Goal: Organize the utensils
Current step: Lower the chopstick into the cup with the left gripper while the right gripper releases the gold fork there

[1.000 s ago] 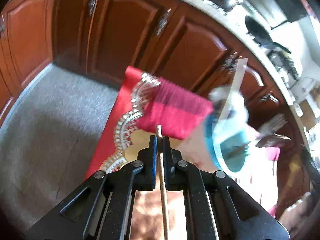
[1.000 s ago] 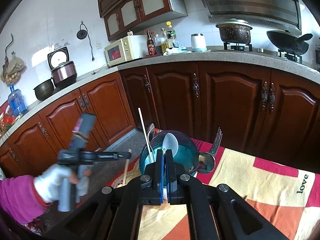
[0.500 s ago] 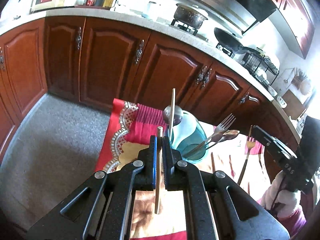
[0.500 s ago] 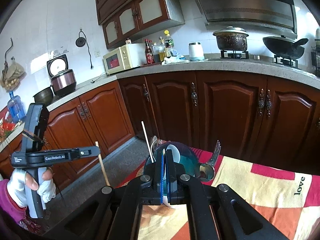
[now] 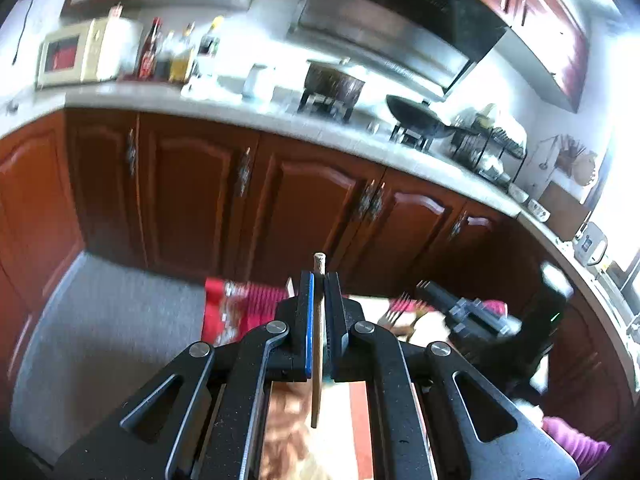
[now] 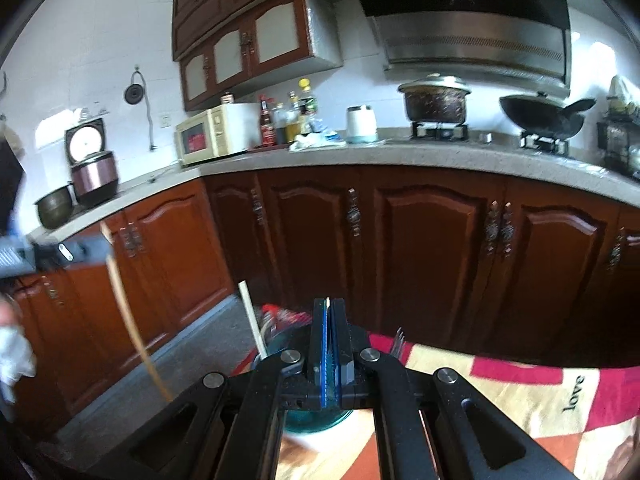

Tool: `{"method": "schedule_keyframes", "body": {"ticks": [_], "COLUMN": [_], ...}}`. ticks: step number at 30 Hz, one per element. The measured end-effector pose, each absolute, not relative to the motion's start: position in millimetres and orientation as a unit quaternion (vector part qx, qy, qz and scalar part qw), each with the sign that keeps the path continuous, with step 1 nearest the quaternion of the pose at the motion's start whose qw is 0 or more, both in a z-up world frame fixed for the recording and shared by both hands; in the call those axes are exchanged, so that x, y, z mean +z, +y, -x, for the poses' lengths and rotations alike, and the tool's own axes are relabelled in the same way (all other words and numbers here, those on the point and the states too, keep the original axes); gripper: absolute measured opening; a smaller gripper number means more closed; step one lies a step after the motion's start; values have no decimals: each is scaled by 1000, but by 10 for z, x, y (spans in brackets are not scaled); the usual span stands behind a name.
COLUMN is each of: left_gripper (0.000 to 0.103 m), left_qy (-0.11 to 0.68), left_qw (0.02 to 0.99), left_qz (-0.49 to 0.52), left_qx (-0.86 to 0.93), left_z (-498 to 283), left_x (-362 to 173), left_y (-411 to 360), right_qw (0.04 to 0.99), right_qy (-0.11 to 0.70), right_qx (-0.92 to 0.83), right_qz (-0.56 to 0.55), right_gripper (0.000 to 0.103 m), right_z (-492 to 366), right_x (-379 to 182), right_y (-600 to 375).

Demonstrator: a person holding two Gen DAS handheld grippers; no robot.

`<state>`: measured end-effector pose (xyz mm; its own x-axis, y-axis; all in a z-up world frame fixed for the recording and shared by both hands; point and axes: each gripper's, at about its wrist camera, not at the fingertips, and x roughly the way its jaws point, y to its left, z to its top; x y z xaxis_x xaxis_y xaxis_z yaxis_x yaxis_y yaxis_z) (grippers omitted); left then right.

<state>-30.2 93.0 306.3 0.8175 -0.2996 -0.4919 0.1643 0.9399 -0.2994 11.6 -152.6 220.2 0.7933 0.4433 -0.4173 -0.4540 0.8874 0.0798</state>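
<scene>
A: Our left gripper (image 5: 318,288) has its jaws pinched nearly together on a wooden chopstick (image 5: 318,344). The stick runs straight up between the pads, its blunt end poking out past the tips at twelve o'clock.

B: From our right side that same chopstick (image 6: 132,320) hangs slanted at nine o'clock, under the blurred body of the left tool, with a white-gloved hand (image 6: 14,352) at the edge.

A: And our right gripper (image 6: 329,312)?

B: Its jaws are pressed fully together. A thin pale sliver shows between the pads at the tip, but we cannot tell what it is.

A: Where is the holder?

B: The teal container (image 6: 316,416) sits right below our right jaws, mostly hidden by them. A pale chopstick (image 6: 252,324) leans out of it at eleven o'clock, and fork tines (image 6: 396,342) rise at one o'clock.

A: From the left we see a fork (image 5: 394,312) at three o'clock, beside the blurred right tool. The patterned tablecloth (image 6: 520,396) lies beneath.

B: What stands around?

A: Dark wooden cabinets (image 6: 420,256) fill the middle. On the counter (image 6: 360,156) above: a microwave (image 6: 212,132) at eleven o'clock, bottles (image 6: 288,120) just beside it, a pot (image 6: 434,100) at one o'clock and a wok (image 6: 544,114) at two.
</scene>
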Motion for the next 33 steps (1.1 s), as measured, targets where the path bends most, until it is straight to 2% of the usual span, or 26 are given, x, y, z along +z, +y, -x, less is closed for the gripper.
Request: {"method": "schedule_keyframes", "body": {"ticks": [7,18,25,33], "left_gripper": [4,4,4,4], "left_qy": [244,283,295,286], "left_qw": [958,951,950,954], "left_qz": [97,73,55,29], "left_qx": [-111,-101,-90,-80], "left_z": [-147,-601,-537,-458], "left_x": [3223,2579,2302,2231], "left_y": [732,422,327,178], "right_qw": [960,963,953,940], "right_qy": [195,175,191,241], "right_qx": [197,169,187,204], "right_qz": [51,119,143,129], "right_gripper": [1,1,1,1], "right_z": [-307,-462,-355,-341], "right_x": [2130,1802,1587,1381], "right_y": [-1265,-984,-940,-1041]}}
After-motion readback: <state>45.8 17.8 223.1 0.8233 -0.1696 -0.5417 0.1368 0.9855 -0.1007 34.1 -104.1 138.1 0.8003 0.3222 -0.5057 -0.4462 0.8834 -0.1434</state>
